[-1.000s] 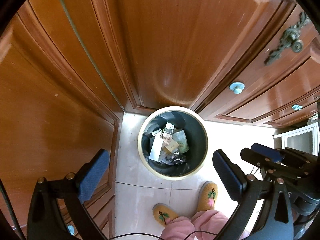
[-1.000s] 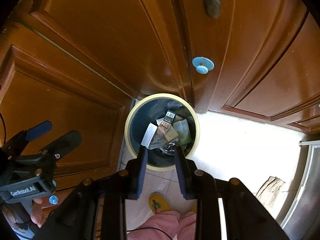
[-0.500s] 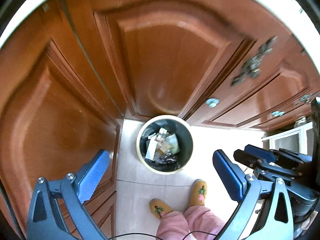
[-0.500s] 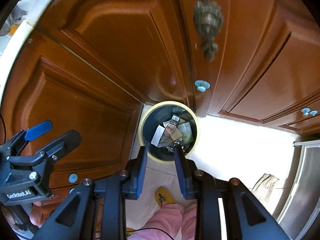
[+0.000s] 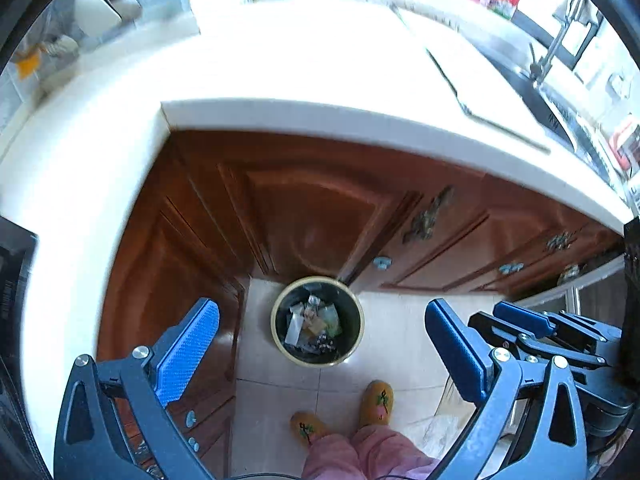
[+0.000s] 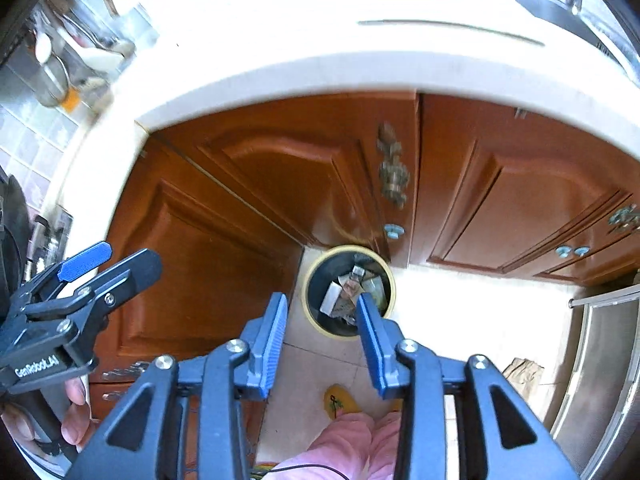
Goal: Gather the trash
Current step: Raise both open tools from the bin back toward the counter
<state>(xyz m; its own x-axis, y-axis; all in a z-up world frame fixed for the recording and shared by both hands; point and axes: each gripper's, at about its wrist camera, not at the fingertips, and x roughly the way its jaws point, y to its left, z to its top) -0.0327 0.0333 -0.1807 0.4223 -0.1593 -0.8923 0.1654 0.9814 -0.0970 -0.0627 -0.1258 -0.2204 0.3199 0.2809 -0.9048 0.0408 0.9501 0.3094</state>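
A round dark trash bin (image 5: 318, 354) with a pale yellow rim stands on the tiled floor in the corner of the wooden cabinets; it also shows in the right wrist view (image 6: 320, 322). Paper and wrapper scraps (image 5: 310, 320) lie inside it. My left gripper (image 5: 320, 344) is wide open and empty, high above the bin. My right gripper (image 6: 322, 320) is partly open and empty, also high above the bin (image 6: 320, 322). The left gripper body (image 6: 80, 292) shows at the left of the right wrist view, and the right gripper body (image 5: 552, 336) at the right of the left wrist view.
A white L-shaped countertop (image 5: 320, 64) runs above brown cabinet doors (image 6: 256, 184). A sink with a tap (image 5: 548, 56) is at the far right. The person's pink trousers and yellow slippers (image 5: 376, 396) are below. A brown paper bag (image 6: 524, 372) lies on the floor at right.
Both grippers have risen well away from the bin, which now looks small, and the countertop has come into view. The right jaws have opened a little wider.
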